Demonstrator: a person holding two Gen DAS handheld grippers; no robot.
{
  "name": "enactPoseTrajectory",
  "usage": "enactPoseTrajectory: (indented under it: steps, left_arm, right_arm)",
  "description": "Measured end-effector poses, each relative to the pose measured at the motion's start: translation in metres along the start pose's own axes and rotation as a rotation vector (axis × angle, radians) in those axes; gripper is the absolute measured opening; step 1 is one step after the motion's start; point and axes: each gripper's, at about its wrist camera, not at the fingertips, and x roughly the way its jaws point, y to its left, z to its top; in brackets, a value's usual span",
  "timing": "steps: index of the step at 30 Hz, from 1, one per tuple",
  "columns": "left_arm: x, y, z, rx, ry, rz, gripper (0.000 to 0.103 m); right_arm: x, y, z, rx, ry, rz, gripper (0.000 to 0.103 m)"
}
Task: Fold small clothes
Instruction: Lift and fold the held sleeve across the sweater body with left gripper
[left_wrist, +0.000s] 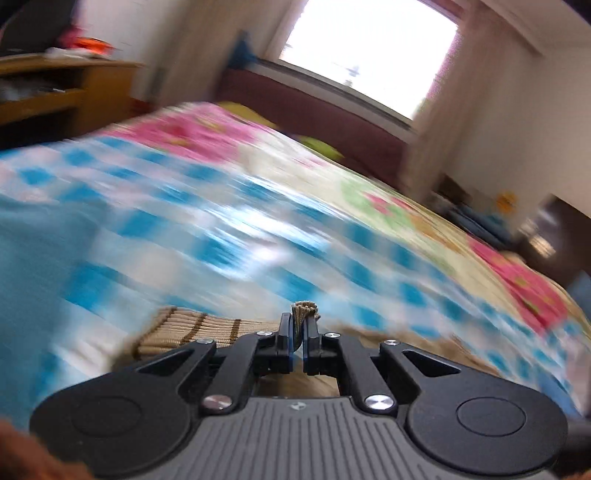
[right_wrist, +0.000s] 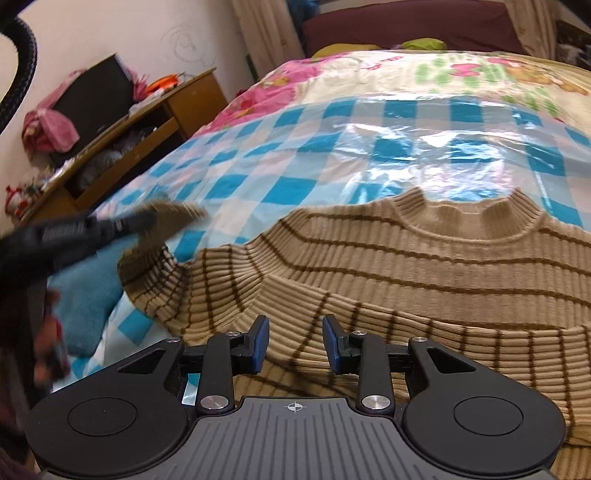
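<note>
Left gripper (left_wrist: 300, 332) pitched downward over the bed, jaws pinched tight on a fold of the tan striped sweater (right_wrist: 424, 266) — a tuft of ribbed knit stands up between the pads. In the right wrist view this same gripper (right_wrist: 147, 218) sits far out to the left of the right jaws, blurred, holding the sweater's sleeve end lifted off the checked plastic sheet (right_wrist: 295, 166).

Right gripper (right_wrist: 294, 343) tilted down toward the sweater body; jaws part-open, a narrow gap, nothing clamped. Knit lies directly under and ahead of them, but the pads are not pressing on it.

Sweater: spread front-up on the sheet, collar at the far side from the right jaws, lower body nearest them. Blue cloth (right_wrist: 85, 295) lies left of the right jaws, below the lifted sleeve.

Wooden shelf unit (right_wrist: 155, 122) stands beyond, upper left — open compartments hold clutter, too small to identify.
</note>
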Motion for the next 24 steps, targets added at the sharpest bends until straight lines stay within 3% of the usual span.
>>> enactPoseTrajectory:
  steps: [3, 9, 15, 20, 23, 24]
  left_arm:
    - [0.009, -0.029, -0.023, 0.032, 0.057, -0.069, 0.011]
    - [0.021, -0.044, -0.057, 0.009, 0.166, -0.104, 0.01]
    - [0.014, -0.047, -0.067, 0.004, 0.181, -0.115, 0.01]
    - [0.009, -0.051, -0.073, 0.029, 0.177, -0.134, 0.01]
    - [0.007, -0.054, -0.076, 0.049, 0.173, -0.147, 0.01]
    - [0.007, -0.054, -0.077, 0.053, 0.173, -0.152, 0.011]
  right_arm:
    - [-0.003, -0.016, -0.004, 0.087, 0.02, 0.012, 0.033]
    - [0.003, -0.044, -0.011, 0.328, 0.072, 0.141, 0.038]
    - [0.025, -0.048, -0.012, 0.498, 0.119, 0.282, 0.044]
    - [0.042, -0.045, -0.015, 0.577, 0.157, 0.317, 0.045]
    - [0.052, -0.04, -0.013, 0.566, 0.174, 0.306, 0.042]
    - [0.053, -0.037, -0.012, 0.556, 0.177, 0.306, 0.031]
